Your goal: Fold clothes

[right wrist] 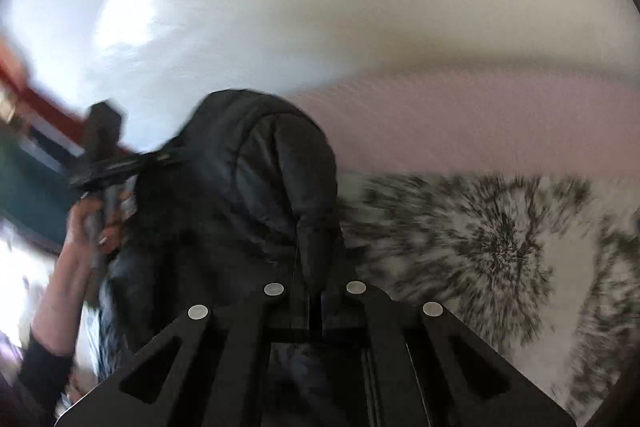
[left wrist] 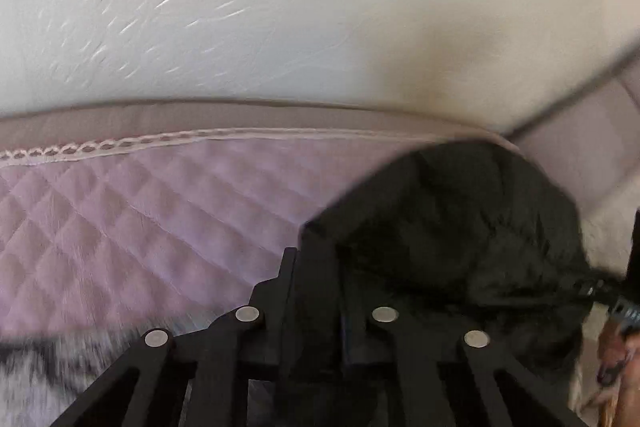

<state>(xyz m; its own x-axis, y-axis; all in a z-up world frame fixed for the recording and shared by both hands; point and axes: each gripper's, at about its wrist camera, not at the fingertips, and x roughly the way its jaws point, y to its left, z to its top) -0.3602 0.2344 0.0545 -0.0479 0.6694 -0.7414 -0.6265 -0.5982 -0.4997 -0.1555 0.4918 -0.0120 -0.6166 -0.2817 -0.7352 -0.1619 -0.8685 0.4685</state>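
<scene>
A black quilted puffer jacket (left wrist: 460,227) hangs bunched in front of me, lifted off the bed. In the left wrist view my left gripper (left wrist: 320,247) is shut on a fold at the jacket's left edge. In the right wrist view the same jacket (right wrist: 240,179) fills the middle, and my right gripper (right wrist: 314,283) is shut on a padded ridge of it that runs down between the fingers. The left gripper (right wrist: 104,163) shows at the jacket's far left side, held by a hand (right wrist: 80,227). Both views are blurred.
A pink quilted bedspread (left wrist: 140,207) with a lace-trimmed edge lies below, against a white wall (left wrist: 280,7). A black-and-white patterned blanket (right wrist: 480,247) covers the bed to the right. Red and dark green objects (right wrist: 32,167) sit at the far left.
</scene>
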